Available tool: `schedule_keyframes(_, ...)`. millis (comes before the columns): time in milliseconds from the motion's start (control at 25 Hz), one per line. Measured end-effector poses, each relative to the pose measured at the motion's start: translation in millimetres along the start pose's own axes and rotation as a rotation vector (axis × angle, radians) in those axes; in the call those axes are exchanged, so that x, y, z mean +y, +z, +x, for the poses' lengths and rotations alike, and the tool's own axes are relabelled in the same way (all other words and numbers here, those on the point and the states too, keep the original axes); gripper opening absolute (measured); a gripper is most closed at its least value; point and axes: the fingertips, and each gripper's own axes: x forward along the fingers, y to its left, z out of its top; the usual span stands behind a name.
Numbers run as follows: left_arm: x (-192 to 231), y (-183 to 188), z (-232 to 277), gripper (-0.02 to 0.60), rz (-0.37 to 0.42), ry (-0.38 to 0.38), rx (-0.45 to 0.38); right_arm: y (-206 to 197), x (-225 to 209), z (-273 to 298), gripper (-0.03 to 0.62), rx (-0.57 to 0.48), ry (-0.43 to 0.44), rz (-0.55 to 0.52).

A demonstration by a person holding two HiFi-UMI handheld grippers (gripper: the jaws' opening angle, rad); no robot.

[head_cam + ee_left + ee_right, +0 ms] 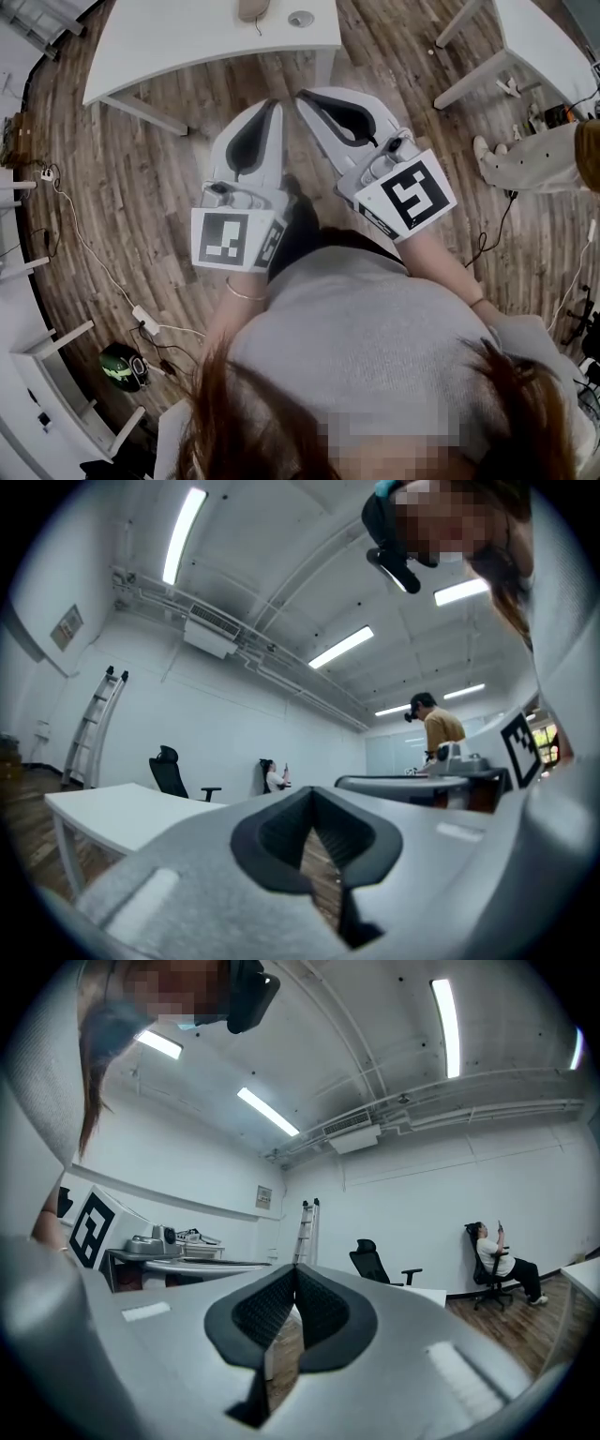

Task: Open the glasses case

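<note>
The person wears a grey top (pixel 375 328) and a bracelet (pixel 246 293). The left claw (pixel 274 105) and right claw (pixel 305 97) are pale grey with black pads (pixel 249 142). Each bears a black-and-white marker cube (pixel 225 240).

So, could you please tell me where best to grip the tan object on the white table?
Probably across its narrow width, approaching from the white table's near edge: only the tan object's rounded near end shows, the rest is cut off. The left claw and right claw are shut, so open one first.
</note>
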Motion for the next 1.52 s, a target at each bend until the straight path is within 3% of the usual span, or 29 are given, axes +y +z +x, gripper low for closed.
schedule_keyframes(240,-28.5,16.3,-30.0,0.002,0.027,-0.007,-0.017,21.8,26.7,-23.4,0.005,-0.029,0.0,-0.025)
schedule_keyframes(800,-40.9,24.6,-84.8,0.002,0.046,-0.037,-0.012,19.1,87.6,-40.9,0.006,-0.002,-0.019,-0.02)
schedule_keyframes(1520,-17.6,25.3,-84.8,0.002,0.045,-0.041,-0.02,22.1,94.6,-15.1,0.006,-0.008,-0.01,-0.032)
